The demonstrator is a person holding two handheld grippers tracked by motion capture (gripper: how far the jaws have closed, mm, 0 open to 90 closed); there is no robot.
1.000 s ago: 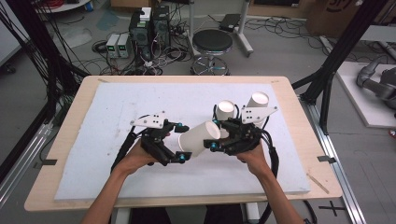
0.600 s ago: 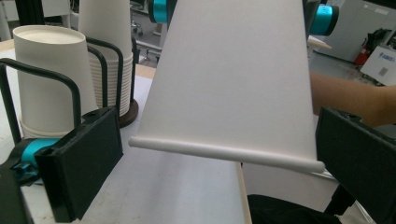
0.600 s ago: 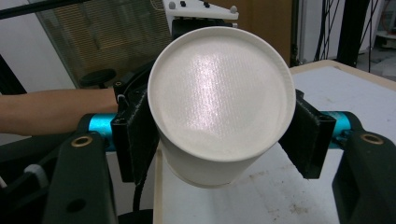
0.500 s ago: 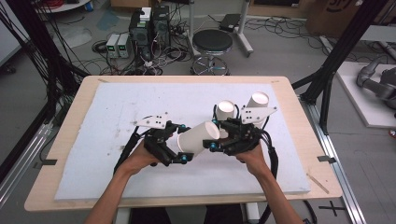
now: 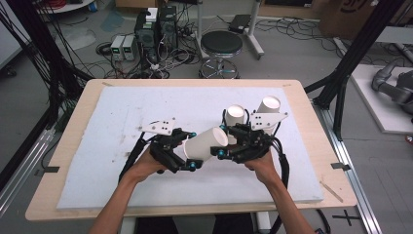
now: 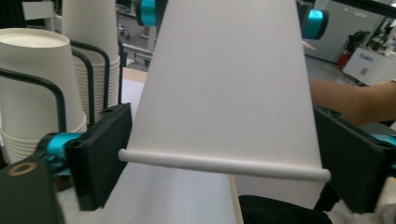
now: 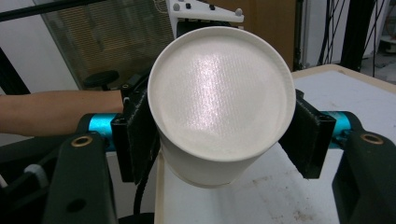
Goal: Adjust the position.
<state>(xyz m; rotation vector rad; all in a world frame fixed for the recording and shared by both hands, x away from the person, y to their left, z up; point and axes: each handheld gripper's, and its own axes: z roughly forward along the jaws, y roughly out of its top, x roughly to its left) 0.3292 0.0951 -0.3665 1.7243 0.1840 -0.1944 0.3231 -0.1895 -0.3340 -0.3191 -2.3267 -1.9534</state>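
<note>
A: Both grippers are clamping one white paper cup (image 5: 207, 143), sideways, mid-table?

B: Yep, left gripper (image 5: 189, 151) is pinching its rim, right gripper (image 5: 223, 142) its base. Stacks (image 5: 235, 115) are waiting just behind; handover's unfinished.

Both of my forearms come in from the near edge and angle inward, hands meeting over the middle. My left hand (image 5: 146, 165) wraps the black two-jaw left gripper (image 5: 191, 151), jaws pointing right and pressed on something between them. My right hand (image 5: 262, 165) holds the black two-jaw right gripper (image 5: 223, 141), jaws pointing left, likewise clamped. The two grippers face each other, tips almost meeting.
</note>
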